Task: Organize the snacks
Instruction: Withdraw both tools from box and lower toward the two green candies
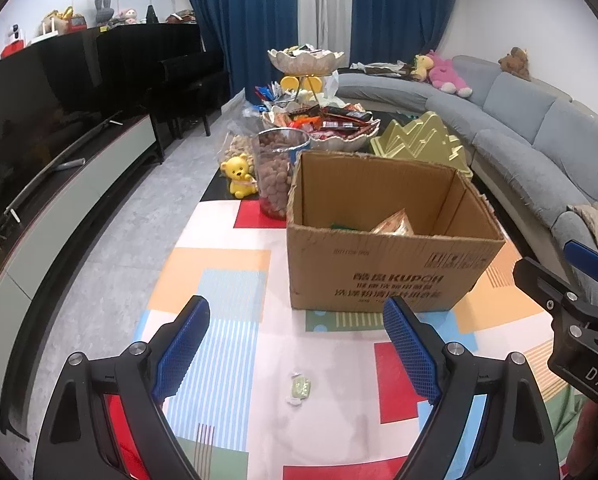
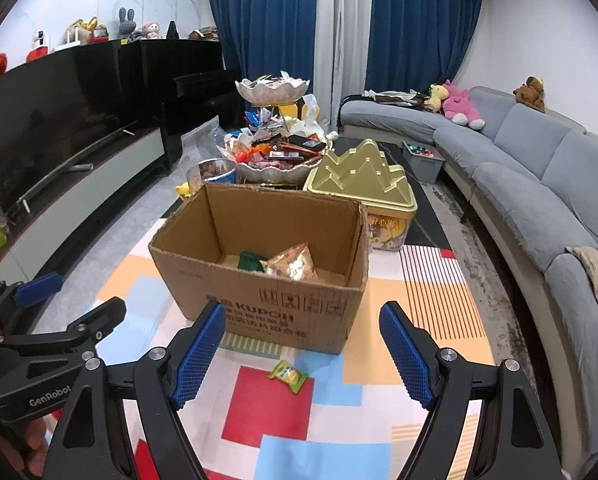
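- Left wrist view: the left gripper [image 1: 295,340] hangs spread and empty over the patterned mat [image 1: 219,280]; a pale candy [image 1: 300,387] lies between its fingers, short of the cardboard box [image 1: 387,264].
- Right wrist view: the right gripper [image 2: 301,344] is likewise released, empty; a green candy [image 2: 287,376] lies just before the box [image 2: 259,300], which holds snack packets [image 2: 293,263].

The cardboard box [image 2: 267,300] just beyond the open jaws carries "KUPON" on its near face — the Chinese lines and handling symbols around it are too blurred to read. The other gripper's body at the frame edge reads "GenRobot" — on its other side, apparently "DAS".
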`<state>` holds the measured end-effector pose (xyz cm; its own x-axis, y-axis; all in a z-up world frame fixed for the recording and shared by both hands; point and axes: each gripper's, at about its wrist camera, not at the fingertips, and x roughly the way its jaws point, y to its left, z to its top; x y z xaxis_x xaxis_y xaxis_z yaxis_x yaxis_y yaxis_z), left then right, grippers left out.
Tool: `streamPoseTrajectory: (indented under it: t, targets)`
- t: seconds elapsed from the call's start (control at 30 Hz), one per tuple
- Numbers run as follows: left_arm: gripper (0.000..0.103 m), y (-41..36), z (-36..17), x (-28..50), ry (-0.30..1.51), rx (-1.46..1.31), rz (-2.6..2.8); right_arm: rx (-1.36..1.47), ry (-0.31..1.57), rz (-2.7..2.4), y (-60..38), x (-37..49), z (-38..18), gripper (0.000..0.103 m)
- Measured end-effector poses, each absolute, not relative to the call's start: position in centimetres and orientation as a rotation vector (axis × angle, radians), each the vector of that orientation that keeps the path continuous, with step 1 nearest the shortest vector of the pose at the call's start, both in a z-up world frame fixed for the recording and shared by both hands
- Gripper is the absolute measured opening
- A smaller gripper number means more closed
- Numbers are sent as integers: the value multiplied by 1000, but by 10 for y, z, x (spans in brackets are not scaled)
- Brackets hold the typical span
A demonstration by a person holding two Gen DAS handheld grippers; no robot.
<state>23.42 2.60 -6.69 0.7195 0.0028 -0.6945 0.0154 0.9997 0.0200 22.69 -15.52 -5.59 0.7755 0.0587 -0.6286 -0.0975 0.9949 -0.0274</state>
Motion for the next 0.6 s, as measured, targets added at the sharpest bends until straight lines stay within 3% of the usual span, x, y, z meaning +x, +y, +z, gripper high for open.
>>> streamPoseTrajectory:
  t: [0.6]
  targets:
    - [89,25,-113,220,800,28,3,-62,732,93,-158,220,-103,80]
